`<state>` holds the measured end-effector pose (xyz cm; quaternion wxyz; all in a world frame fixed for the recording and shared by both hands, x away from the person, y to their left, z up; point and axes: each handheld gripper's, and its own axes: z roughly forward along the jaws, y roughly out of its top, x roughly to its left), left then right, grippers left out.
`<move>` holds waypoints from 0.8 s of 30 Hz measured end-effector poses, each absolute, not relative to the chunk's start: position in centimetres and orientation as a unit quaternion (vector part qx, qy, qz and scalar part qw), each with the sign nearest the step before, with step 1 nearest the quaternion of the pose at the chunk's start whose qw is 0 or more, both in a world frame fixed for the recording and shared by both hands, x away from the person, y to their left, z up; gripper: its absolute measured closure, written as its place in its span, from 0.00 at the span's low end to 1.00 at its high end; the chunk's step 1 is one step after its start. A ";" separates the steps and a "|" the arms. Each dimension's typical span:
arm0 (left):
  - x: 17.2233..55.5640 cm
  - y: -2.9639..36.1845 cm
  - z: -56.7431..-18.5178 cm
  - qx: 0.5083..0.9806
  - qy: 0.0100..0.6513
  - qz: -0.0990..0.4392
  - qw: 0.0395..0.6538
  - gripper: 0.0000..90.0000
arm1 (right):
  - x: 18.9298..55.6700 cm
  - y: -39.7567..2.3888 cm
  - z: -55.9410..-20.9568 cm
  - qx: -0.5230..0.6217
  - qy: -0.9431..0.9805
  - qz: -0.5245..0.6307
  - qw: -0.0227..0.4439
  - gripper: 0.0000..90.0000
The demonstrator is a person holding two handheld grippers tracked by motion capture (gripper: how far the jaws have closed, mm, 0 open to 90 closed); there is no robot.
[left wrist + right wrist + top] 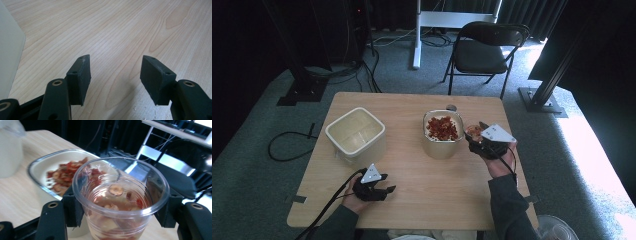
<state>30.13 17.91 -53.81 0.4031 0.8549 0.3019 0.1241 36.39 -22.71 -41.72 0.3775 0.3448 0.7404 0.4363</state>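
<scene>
Resting near the front left of the pale wooden table [412, 170], the left gripper [379, 191] keeps its jaws parted with nothing but bare wood between them, a little nearer than the empty cream square plastic container [355, 134] that stands left of centre. Right of centre stands a second cream square container [442, 135], loaded with red and tan dried fruit pieces [442, 128]. Just to its right, the right gripper [475, 134] has its jaws closed on the sides of a clear plastic cup [120, 200], held upright off the table and carrying a small amount of the same pieces. Judging by this, the step in hand is carrying a scooped portion; the next move probably calls for bringing the cup leftward over the empty container and tipping it there without spilling, the cup kept level on the way.
</scene>
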 end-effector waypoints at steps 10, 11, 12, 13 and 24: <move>30.1 18.0 -53.7 0.853 0.304 0.123 0.406 0.47 | 39.5 -21.8 -39.7 0.321 0.766 0.372 0.414 0.39; 30.1 18.0 -53.7 0.853 0.304 0.123 0.406 0.47 | 39.5 -21.8 -39.7 0.321 0.766 0.372 0.414 0.39; 30.1 18.0 -53.7 0.853 0.304 0.122 0.406 0.47 | 39.7 -21.7 -39.7 0.317 0.769 0.368 0.417 0.39; 30.1 18.0 -53.7 0.853 0.305 0.121 0.407 0.47 | 40.2 -21.0 -39.6 0.304 0.778 0.345 0.429 0.40; 30.1 18.0 -53.7 0.854 0.303 0.123 0.405 0.47 | 41.7 -18.6 -39.5 0.249 0.815 0.256 0.455 0.40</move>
